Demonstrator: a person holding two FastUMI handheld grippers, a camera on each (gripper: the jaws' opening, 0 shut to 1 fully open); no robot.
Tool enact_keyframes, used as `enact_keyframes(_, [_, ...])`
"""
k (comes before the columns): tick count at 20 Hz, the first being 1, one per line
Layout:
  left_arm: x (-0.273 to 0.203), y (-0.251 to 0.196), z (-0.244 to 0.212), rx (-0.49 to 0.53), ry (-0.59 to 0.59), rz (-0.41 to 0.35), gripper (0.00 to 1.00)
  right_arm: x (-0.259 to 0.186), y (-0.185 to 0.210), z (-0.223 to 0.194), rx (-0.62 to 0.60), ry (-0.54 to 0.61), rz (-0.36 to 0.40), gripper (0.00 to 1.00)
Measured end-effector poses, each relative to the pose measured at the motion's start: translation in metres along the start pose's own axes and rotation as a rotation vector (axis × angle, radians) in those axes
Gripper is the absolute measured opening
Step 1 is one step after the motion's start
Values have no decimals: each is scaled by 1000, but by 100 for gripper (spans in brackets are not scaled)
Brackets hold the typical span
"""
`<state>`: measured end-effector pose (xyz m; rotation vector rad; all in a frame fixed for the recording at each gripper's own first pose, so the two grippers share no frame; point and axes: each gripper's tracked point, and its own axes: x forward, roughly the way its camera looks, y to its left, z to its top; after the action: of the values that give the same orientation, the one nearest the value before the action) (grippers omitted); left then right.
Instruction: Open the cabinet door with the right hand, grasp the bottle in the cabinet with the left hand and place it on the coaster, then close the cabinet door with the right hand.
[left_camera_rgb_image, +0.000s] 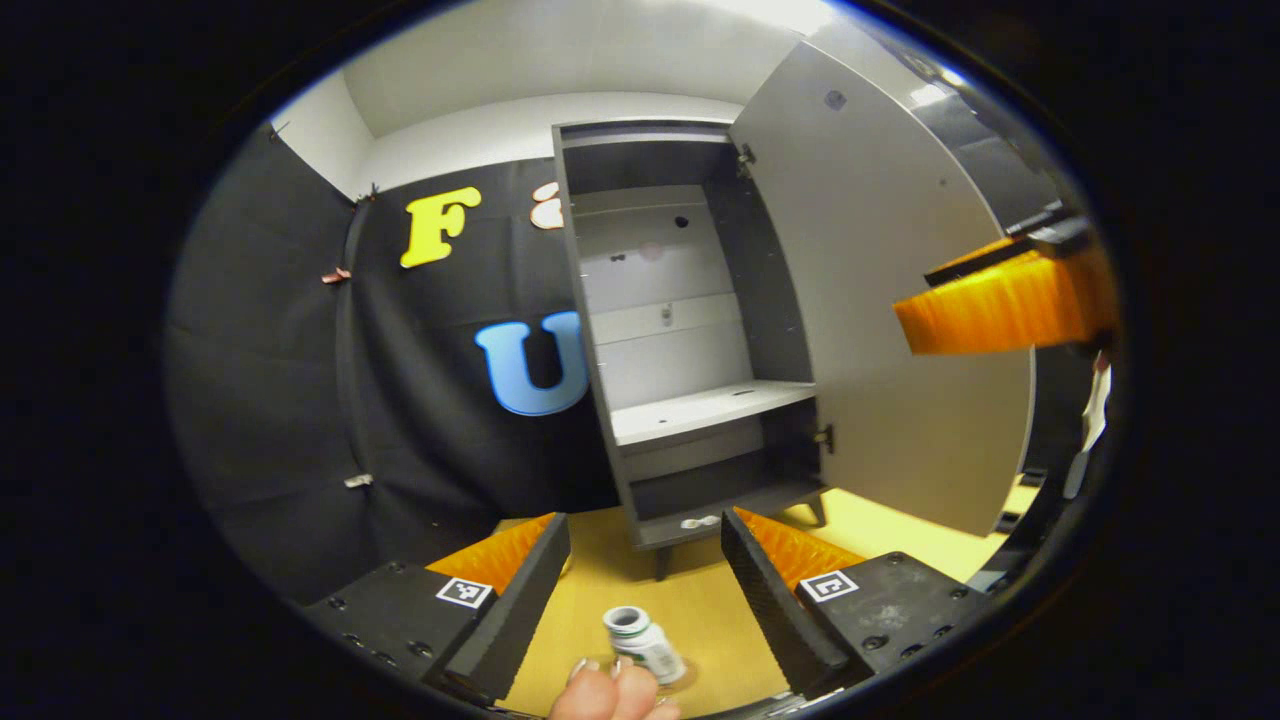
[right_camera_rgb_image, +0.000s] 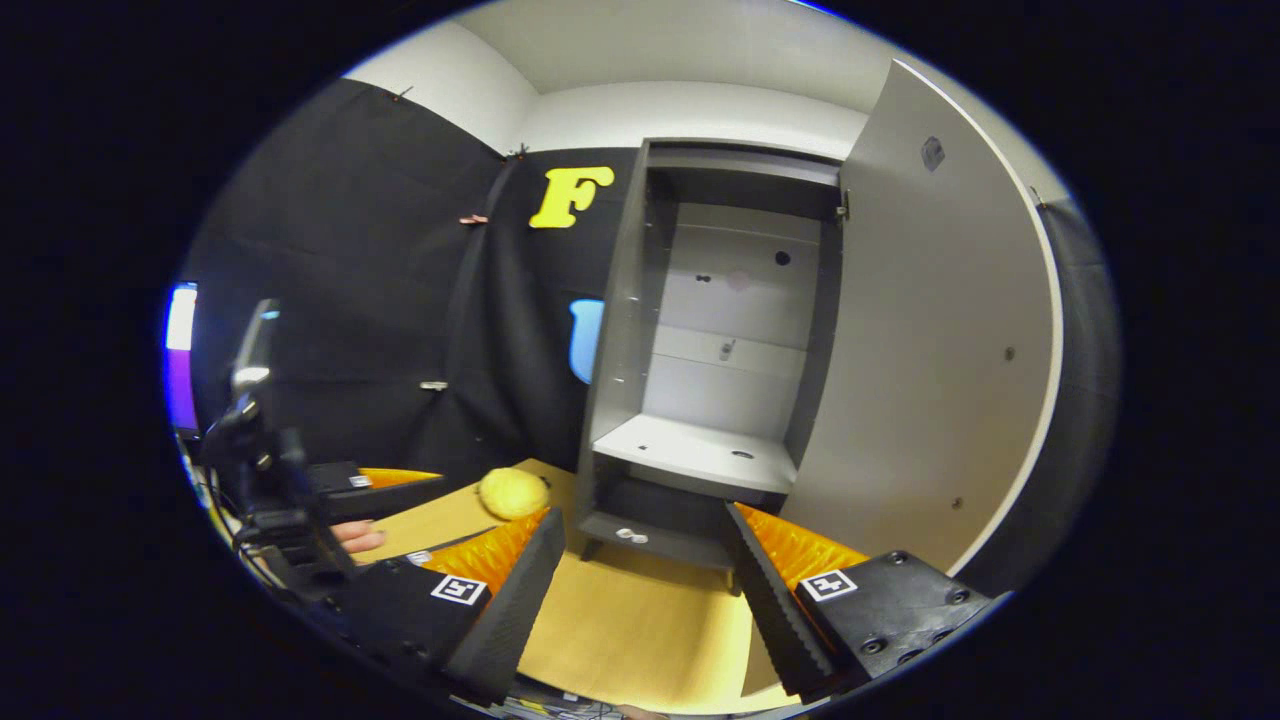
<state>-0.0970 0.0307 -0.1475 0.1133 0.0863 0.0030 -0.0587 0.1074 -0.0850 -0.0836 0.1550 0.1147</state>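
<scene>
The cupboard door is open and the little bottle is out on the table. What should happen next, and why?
Probably the right hand-held gripper should reach for the open cabinet door and start pushing it shut. The shelf looks bare, and the bottle already stands on the table, free of the open left hand-held gripper. I can't make out the coaster.

A staged recording booth, not a lived-in home: black cloth wall (right_camera_rgb_image: 400, 300) pinned up with clips beneath plain white upper walls and ceiling, a small grey cabinet (left_camera_rgb_image: 690, 330) with its door (left_camera_rgb_image: 880, 300) swung open and shelves bare, standing on a yellow-tan tabletop (right_camera_rgb_image: 630, 620), with a glowing screen (right_camera_rgb_image: 182, 360) at one edge
</scene>
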Motion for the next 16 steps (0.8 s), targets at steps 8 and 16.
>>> enact_keyframes(8, [24, -49, 71, -23, -54, 17, 96, -87, -79, 14, 62, -38, -27, 98])
enact_keyframes(16, [21, -102, 103, -25, -82, 114, 96, -120, -152, 13, 88, -52, 35, 98])
